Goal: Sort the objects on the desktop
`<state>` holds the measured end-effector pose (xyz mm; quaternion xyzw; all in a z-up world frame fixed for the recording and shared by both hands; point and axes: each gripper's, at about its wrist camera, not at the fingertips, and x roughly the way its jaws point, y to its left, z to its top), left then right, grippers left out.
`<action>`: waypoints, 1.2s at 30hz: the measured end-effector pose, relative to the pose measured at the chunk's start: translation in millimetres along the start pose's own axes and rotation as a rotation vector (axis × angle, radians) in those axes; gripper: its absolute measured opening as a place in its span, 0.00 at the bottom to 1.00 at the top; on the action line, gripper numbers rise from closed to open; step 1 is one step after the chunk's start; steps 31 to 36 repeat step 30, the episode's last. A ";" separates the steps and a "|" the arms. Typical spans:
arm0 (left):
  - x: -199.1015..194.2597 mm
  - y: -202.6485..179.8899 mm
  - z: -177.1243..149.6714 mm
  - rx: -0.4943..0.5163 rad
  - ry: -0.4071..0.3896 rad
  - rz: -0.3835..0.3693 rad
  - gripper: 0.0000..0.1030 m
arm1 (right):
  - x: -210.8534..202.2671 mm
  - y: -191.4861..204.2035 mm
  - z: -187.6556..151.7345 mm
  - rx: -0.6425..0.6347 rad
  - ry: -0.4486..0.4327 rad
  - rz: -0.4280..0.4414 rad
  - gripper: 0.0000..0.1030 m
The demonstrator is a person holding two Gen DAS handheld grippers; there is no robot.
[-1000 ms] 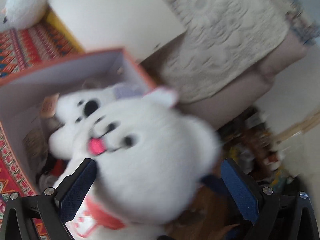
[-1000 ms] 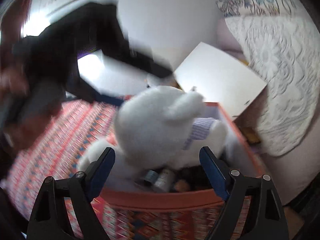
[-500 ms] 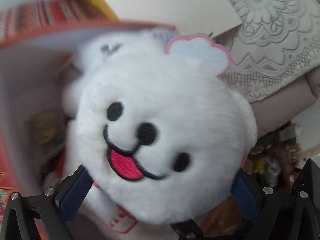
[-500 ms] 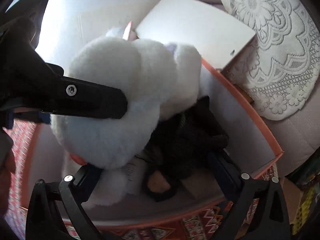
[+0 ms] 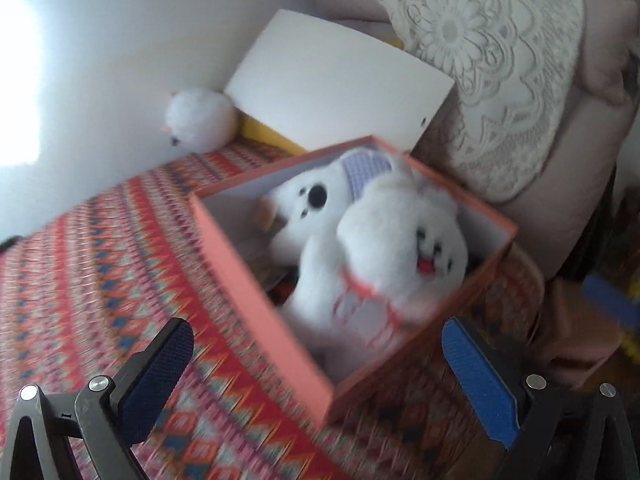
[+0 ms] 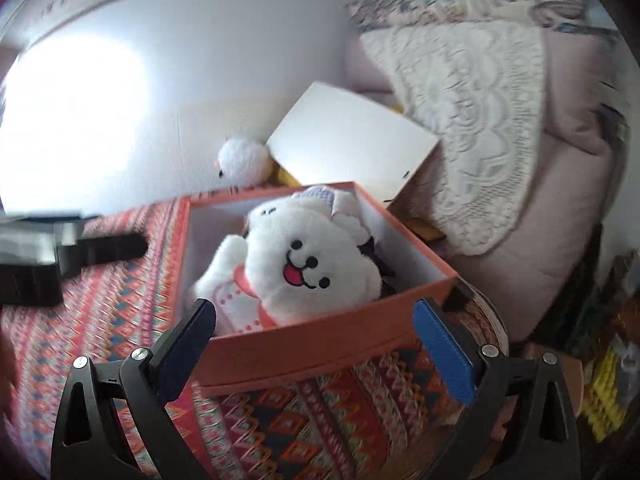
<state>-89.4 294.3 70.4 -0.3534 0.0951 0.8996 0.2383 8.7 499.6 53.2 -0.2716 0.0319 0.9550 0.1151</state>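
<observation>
A white plush dog (image 6: 308, 268) with a pink tongue lies in an orange box (image 6: 320, 340) on a patterned cloth; it also shows blurred in the left wrist view (image 5: 384, 256), in the same box (image 5: 256, 296). A second white plush (image 5: 312, 204) lies behind it. My left gripper (image 5: 316, 372) is open and empty, short of the box. My right gripper (image 6: 316, 344) is open and empty at the box's near wall. The left gripper's black body (image 6: 60, 252) shows at the left in the right wrist view.
A small round white plush (image 5: 200, 120) sits by the wall on the patterned cloth (image 5: 100, 280). A white box lid (image 5: 336, 80) leans behind the box. A lace-covered pink cushion (image 5: 500, 80) stands at the right. Clutter lies beyond the table's right edge.
My left gripper has let go of the plush dog and pulled back from the box. The dog now lies in the box. My right gripper has also drawn back.
</observation>
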 end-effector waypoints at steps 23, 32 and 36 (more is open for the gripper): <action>-142.9 7.8 -94.7 -0.028 -0.067 -0.022 0.99 | -131.1 29.2 -82.9 0.019 0.018 -0.143 0.98; -153.2 -1.9 -102.0 -0.016 -0.095 -0.053 0.99 | -142.4 22.2 -89.8 0.030 0.022 -0.165 0.99; -153.2 -1.9 -102.0 -0.016 -0.095 -0.053 0.99 | -142.4 22.2 -89.8 0.030 0.022 -0.165 0.99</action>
